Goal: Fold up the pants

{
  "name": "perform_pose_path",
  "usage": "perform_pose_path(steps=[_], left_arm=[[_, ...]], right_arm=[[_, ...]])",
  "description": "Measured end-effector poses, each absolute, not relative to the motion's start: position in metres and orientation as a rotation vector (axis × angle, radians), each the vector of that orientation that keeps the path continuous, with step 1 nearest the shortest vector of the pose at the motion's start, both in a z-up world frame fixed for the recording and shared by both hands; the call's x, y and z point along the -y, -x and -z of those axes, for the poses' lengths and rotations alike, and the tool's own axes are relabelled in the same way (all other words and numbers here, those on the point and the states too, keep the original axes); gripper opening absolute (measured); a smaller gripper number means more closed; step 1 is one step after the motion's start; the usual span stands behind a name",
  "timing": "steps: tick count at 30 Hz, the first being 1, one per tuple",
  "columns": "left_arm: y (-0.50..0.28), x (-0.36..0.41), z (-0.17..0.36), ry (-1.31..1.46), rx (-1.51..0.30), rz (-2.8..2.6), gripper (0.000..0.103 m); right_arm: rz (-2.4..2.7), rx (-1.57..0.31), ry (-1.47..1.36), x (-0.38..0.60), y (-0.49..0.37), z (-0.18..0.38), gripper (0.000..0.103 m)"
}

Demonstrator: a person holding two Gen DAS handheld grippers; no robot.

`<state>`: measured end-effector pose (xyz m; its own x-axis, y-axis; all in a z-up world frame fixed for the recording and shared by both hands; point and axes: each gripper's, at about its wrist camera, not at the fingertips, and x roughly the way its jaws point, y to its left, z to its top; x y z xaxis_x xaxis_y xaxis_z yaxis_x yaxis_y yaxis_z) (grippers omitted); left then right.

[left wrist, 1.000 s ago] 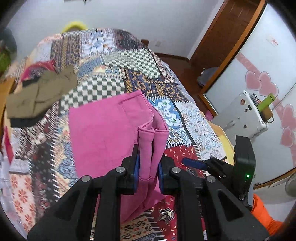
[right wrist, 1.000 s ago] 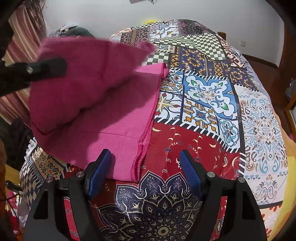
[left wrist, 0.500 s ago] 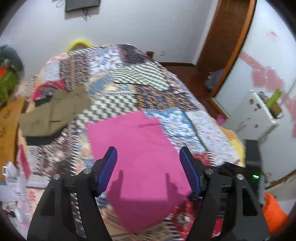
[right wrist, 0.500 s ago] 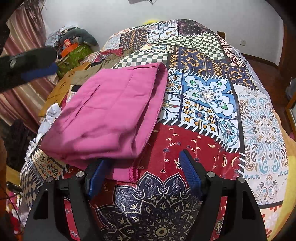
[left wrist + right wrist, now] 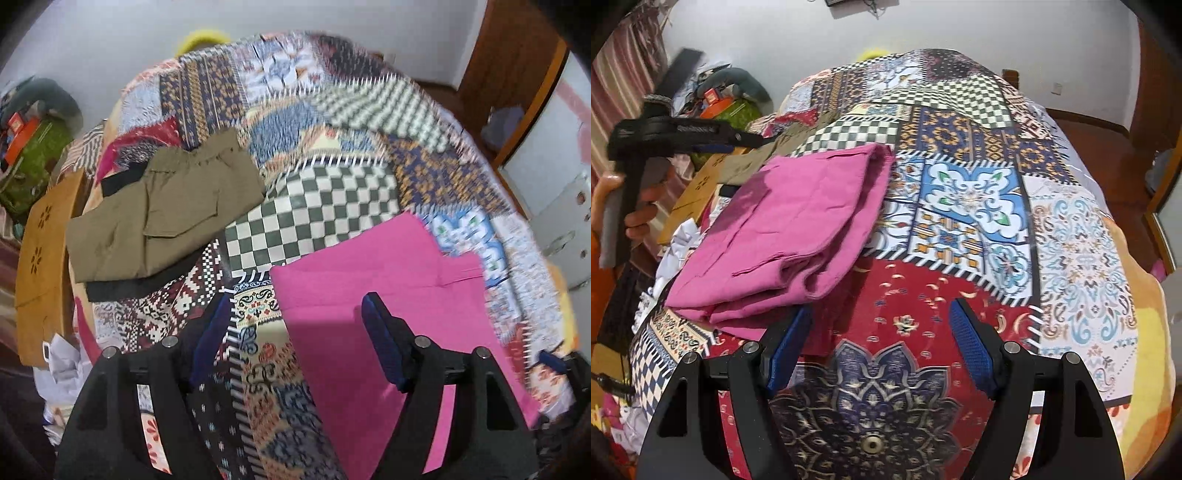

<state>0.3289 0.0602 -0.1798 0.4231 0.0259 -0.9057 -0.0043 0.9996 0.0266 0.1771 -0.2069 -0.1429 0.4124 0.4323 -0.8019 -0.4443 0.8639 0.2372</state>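
A bed covered by a multicoloured patchwork quilt (image 5: 979, 206) carries 2 garments. A folded pink cloth pair of pants (image 5: 798, 229) lies flat on it, just ahead and left of the right claw (image 5: 879, 347). Folded olive-green cargo pants (image 5: 162, 206) rest on the quilt well ahead and left of the left claw (image 5: 295, 339), atop a black fabric piece (image 5: 144, 282).

No legible text anywhere.
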Motion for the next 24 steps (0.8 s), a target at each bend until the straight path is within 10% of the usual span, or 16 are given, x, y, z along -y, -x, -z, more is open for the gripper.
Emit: perform_pose_path(steps=[6,24], left_arm=[[-0.331,-0.054,0.226,-0.168,-1.138,-0.105,0.096],[-0.224,-0.065,0.207,-0.290,-1.133,-0.065,0.096]], right_arm=[[-0.494,-1.015,0.002,0.220,-0.181,0.145,0.073],[-0.520,-0.930,0.008,0.211,-0.169,0.115,0.073]])
